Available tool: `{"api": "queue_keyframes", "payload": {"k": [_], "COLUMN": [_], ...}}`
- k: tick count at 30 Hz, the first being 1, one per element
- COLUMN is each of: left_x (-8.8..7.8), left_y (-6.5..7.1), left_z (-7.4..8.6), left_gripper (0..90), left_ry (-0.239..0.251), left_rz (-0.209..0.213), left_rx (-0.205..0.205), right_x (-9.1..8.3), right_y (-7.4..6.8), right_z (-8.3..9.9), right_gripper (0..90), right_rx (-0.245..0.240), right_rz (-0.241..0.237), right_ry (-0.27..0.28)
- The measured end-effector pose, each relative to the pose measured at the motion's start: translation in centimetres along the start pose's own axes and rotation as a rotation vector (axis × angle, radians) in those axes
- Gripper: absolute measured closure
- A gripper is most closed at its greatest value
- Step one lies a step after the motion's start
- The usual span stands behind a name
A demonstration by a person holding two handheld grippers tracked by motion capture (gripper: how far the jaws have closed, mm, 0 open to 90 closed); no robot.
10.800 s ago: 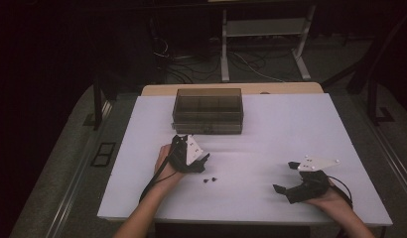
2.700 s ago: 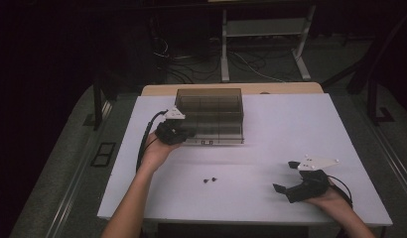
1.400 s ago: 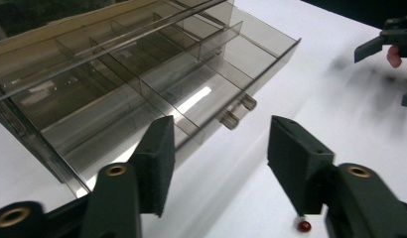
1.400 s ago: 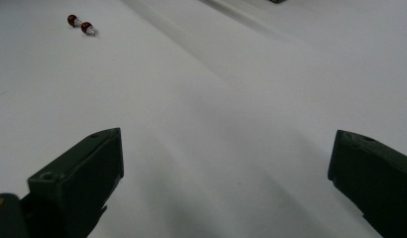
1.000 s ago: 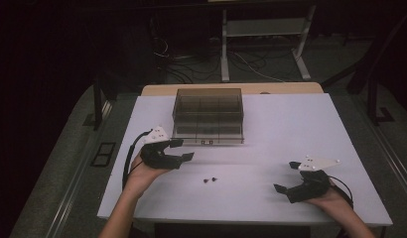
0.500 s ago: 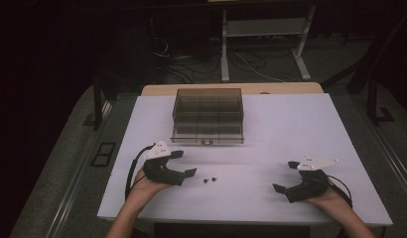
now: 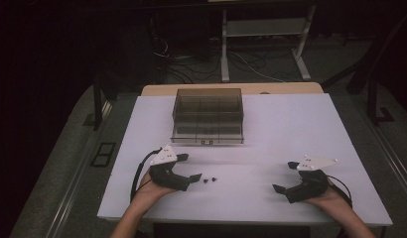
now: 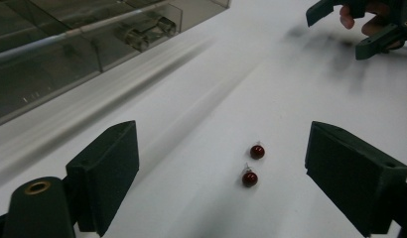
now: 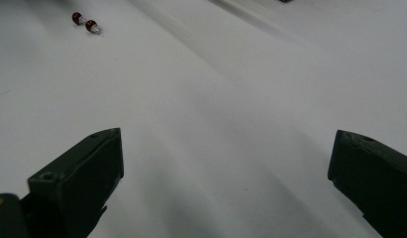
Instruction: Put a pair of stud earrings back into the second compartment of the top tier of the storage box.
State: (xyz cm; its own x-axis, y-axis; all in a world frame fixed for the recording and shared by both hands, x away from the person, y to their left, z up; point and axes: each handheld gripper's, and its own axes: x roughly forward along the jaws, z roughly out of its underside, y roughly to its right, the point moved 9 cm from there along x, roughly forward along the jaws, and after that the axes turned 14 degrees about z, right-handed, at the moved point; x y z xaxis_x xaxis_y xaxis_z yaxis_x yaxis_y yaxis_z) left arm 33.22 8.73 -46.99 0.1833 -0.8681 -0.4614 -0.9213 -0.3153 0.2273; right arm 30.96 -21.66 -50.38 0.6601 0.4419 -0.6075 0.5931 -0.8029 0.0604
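**Two red beads wait between open claw jaws**

White bench (image 7: 291,124) lies bare near the person. On it the left claw (image 8: 219,183) is released; its jaws have just been opening and stand on both sides of the two red beads (image 8: 253,165), probably to pick one. Farther off, the right claw (image 7: 291,177) rests released with nothing between its jaws. Beyond, the compartment box (image 7: 207,116) probably waits for the beads.

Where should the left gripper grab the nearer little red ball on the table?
Probably around the round red head of the nearer ball, coming down from above with one jaw either side. It lies loose on the white table, close beside its twin, and the left gripper is open.
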Motion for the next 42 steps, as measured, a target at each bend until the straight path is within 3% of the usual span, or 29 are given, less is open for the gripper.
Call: {"api": "queue_keyframes", "payload": {"k": [14,21,42], "left_x": [1.4,1.9,3.3], "left_y": [0.4,0.7,1.0], "left_z": [0.3,0.4,1.8], "left_gripper": [16.2,23.6,65.9], "left_ry": [-0.019,-0.028,-0.14], "left_rz": [0.017,0.027,0.072], "left_rx": [-0.009,-0.008,-0.076], "right_x": [0.1,0.2,0.3], "right_y": [-0.1,-0.1,-0.2], "right_z": [0.1,0.1,0.1], "right_gripper": [0.4,0.4,0.4], "right_rx": [-0.008,-0.01,-0.013], "right_rz": [-0.004,-0.003,-0.006], "right_ry": [-0.005,-0.007,-0.007]}}
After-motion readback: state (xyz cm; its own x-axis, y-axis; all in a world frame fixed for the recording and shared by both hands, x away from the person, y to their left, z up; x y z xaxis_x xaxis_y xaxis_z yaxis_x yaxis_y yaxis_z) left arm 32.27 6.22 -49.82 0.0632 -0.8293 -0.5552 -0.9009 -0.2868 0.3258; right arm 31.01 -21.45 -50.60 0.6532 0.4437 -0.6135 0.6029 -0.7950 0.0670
